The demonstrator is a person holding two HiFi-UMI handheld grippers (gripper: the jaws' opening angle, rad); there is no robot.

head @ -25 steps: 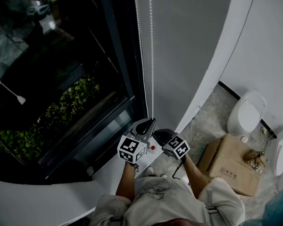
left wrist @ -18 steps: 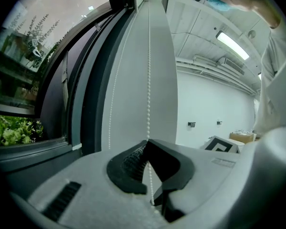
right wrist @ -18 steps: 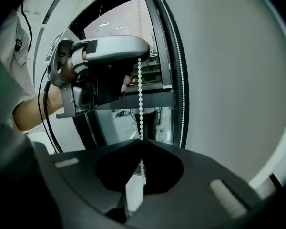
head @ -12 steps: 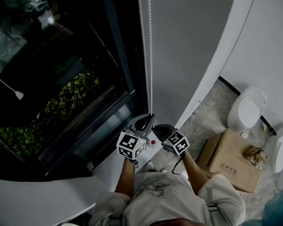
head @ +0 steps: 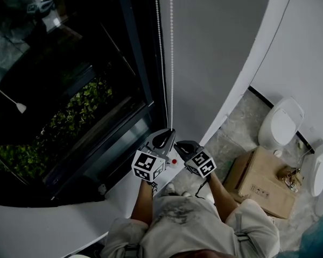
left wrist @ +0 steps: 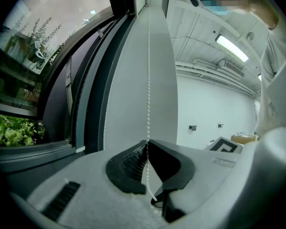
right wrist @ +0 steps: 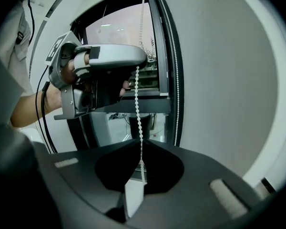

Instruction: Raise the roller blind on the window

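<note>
The blind's white bead chain (head: 171, 63) hangs in two strands beside the dark window (head: 70, 90). My left gripper (head: 165, 138) is closed on the right strand (left wrist: 148, 80), which runs down between its tips. Its jaws have just been opening a little, with the chain still pinched between them. My right gripper (head: 182, 145) sits just beside and below it, shut on the same strand (right wrist: 139, 109) lower down. The chain's white end piece (right wrist: 133, 197) hangs under the right jaws. In the right gripper view the left gripper (right wrist: 109, 63) shows above. The free strand (right wrist: 175, 80) hangs by the frame.
A grey wall panel (head: 215, 52) rises right of the window. The white sill (head: 121, 200) runs below the window. A cardboard box (head: 261, 190) and a white toilet (head: 282, 125) stand on the floor at right. Green plants (head: 81, 112) show outside.
Both grippers stay at the chain in the same spot. Nothing else has visibly changed.
</note>
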